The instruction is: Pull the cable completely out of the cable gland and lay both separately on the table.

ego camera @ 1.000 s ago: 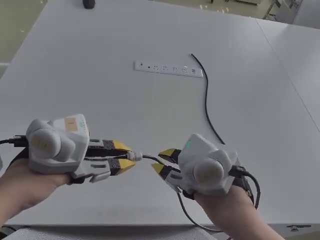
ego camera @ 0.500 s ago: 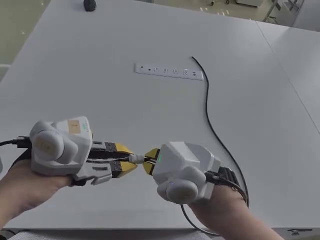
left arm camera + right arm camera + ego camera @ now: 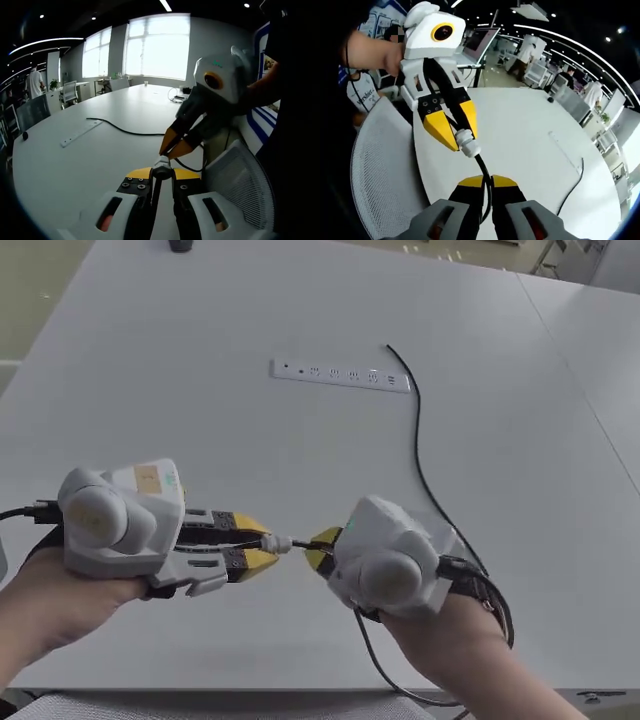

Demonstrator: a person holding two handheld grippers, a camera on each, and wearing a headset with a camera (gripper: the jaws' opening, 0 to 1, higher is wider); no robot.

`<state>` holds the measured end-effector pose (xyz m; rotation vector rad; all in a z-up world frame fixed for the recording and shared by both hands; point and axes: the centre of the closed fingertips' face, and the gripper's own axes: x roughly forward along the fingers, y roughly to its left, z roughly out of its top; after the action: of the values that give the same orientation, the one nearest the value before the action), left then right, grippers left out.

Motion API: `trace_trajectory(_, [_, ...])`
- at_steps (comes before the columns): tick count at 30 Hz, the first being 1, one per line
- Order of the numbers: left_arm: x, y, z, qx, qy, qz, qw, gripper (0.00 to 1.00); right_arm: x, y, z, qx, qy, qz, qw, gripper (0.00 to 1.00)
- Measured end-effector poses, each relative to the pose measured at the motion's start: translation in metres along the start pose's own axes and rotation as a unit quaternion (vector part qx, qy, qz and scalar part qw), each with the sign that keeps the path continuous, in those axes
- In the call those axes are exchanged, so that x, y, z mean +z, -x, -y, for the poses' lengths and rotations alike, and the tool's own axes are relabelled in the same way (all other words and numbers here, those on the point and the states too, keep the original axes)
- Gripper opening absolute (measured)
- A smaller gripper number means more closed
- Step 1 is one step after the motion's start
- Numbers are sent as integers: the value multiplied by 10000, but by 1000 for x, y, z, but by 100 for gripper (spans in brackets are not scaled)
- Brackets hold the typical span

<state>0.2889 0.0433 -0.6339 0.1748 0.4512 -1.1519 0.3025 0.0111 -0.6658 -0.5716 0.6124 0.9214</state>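
Left claw (image 3: 262,546): clenched on the white cable gland (image 3: 279,543), which projects just past its yellow tips.
Right claw (image 3: 320,548): clenched on the black cable (image 3: 481,167), just beyond the gland.
Claws tip to tip, held above the table (image 3: 300,460).
Power strip (image 3: 340,375): well beyond both claws.

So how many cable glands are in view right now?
1. The white cable gland is clamped in the left gripper, its black cable running into the right gripper. More could hide behind the grippers.

Right hand-held gripper (image 3: 486,183) now on cable (image 3: 480,163) (tight)
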Motion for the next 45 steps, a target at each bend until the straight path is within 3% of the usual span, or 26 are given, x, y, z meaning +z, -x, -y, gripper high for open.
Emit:
trace_trajectory(7, [2,-1,-2,8,-5,28,10000,15,-13,-1,12,-77,-666,-23,9977,0])
trace_trajectory(15, [1,-3,-2,4,-8,6,10000,15,-29,-8,15,-31,-1401,-108,9901,0])
trace_trajectory(21, [0,-3,-3,10,-3,-16,10000,15,-33,-11,15,3,-1587,-130,9872,0])
trace_trajectory(23, [-1,-3,-3,17,4,-21,10000,15,-33,-12,14,22,-1460,-133,9892,0])
trace_trajectory(26, [-1,-3,-5,31,16,-30,10000,15,-31,-11,15,-43,-927,-79,9956,0])
trace_trajectory(31, [-1,-2,-6,62,18,-21,10000,15,-30,-9,12,28,-801,-64,9968,2])
trace_trajectory(36, [-2,-1,-6,83,19,-27,10000,15,-15,-3,5,79,-546,153,9984,16])
trace_trajectory(39, [-2,-1,-5,85,30,-23,10000,15,3,1,-4,124,28,321,9994,17])
trace_trajectory(45, [-2,0,-3,71,50,-9,10000,15,17,-4,-9,26,833,213,9963,11])
